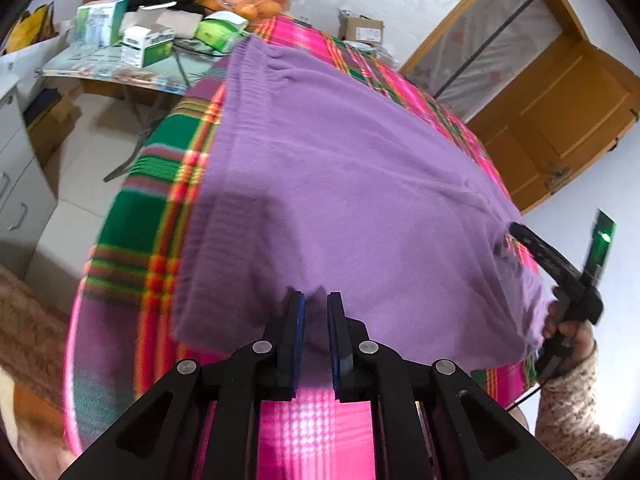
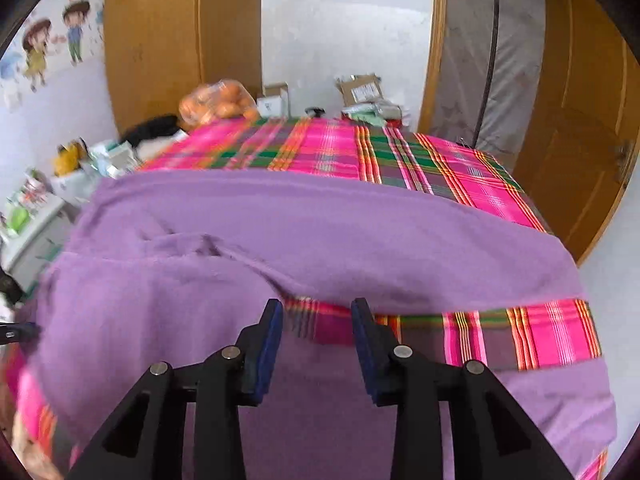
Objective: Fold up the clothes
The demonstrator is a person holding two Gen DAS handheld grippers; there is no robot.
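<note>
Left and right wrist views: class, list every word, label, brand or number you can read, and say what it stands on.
No text can be read in either view.
Green-and-white cardboard boxes on the side table: printing too small and blurred.
Brown cardboard parcel with a white shipping label: label too blurred.
Small white box behind the plaid tablecloth: marks unreadable.
Cartoon wall stickers: pictures only, no words visible.

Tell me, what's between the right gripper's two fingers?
Only plaid cloth shows in the right gripper's gap, right wrist view; the purple sweater's edge lies just beyond.
</note>
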